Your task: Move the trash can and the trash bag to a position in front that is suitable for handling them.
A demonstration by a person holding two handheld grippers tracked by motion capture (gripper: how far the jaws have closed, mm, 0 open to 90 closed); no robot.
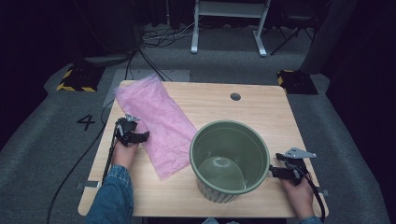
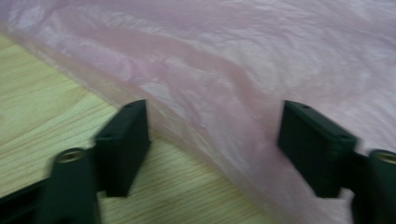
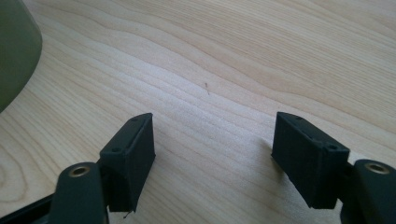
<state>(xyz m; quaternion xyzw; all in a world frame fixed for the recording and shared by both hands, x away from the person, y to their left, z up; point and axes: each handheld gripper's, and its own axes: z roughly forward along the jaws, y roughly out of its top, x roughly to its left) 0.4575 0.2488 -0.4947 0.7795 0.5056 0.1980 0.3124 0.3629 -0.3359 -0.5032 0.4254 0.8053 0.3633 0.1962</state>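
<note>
A thin pink plastic bag (image 1: 156,122) lies flat and slanted across the left half of the wooden table (image 1: 261,109). My left gripper (image 1: 142,136) sits at the bag's left edge. In the left gripper view its jaws stand apart around that edge of the pink bag (image 2: 224,88), and the pads do not press on it. A green ribbed bucket (image 1: 229,158) stands upright near the table's front. My right gripper (image 1: 274,171) rests low on the table just right of the bucket (image 3: 14,51), open, with bare wood between its jaws.
A round cable hole (image 1: 235,96) sits near the table's far edge. Black cables trail from both grippers off the table's front corners. Yellow-and-black floor blocks (image 1: 77,80) lie beyond the table's far corners, and a white frame (image 1: 229,23) stands on the floor behind.
</note>
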